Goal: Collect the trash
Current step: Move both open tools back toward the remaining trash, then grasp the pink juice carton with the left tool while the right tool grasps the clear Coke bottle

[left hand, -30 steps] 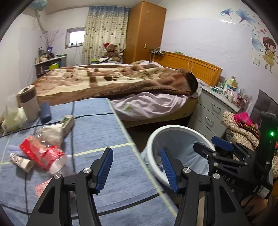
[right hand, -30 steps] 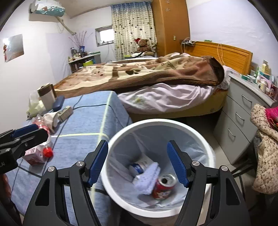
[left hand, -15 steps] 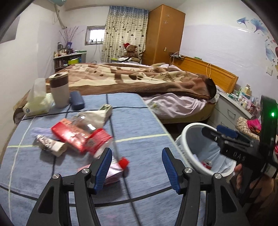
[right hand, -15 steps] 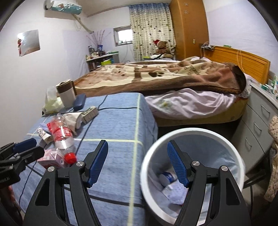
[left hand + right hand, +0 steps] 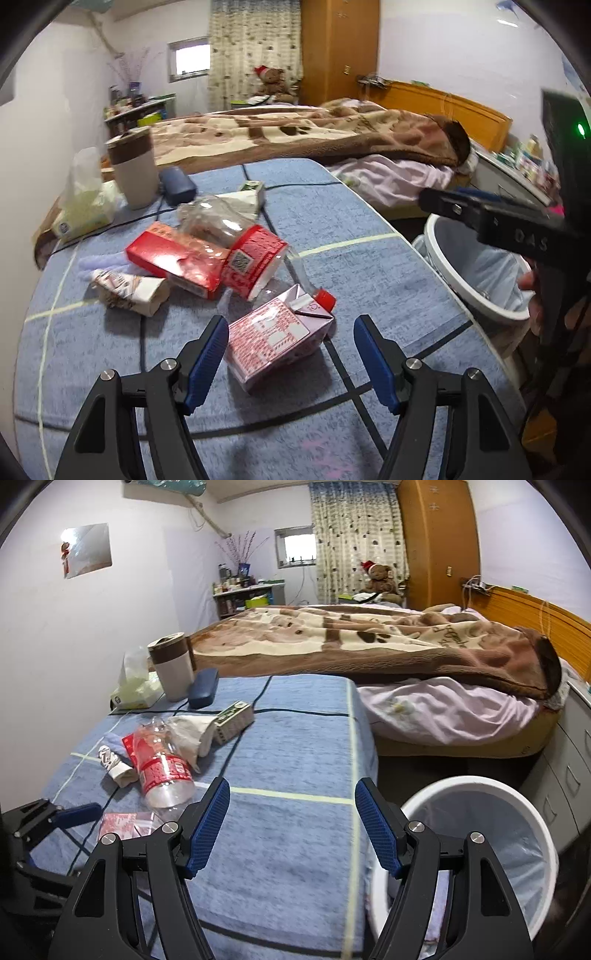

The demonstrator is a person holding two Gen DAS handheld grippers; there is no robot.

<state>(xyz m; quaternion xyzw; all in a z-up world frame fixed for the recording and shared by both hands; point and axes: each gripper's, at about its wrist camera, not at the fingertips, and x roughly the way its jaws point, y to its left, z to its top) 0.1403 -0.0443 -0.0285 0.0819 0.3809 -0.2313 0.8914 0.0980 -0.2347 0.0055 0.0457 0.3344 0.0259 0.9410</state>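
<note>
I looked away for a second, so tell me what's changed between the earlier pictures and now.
Both grippers swung away from the white plastic trash bin toward the blue cloth-covered table. The left gripper, jaws open, now frames the pink drink carton; the right gripper hangs open over bare cloth. Nothing was gripped or dropped; the litter hasn't moved.

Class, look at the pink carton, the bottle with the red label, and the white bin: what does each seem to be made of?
Carton: probably coated paperboard, with folded gable seams and printed faces.
Bottle: clear thin plastic, see-through and dented, with a glossy film label.
Bin: likely smooth moulded plastic, going by its even white rim; a thin translucent bag lines it.
</note>
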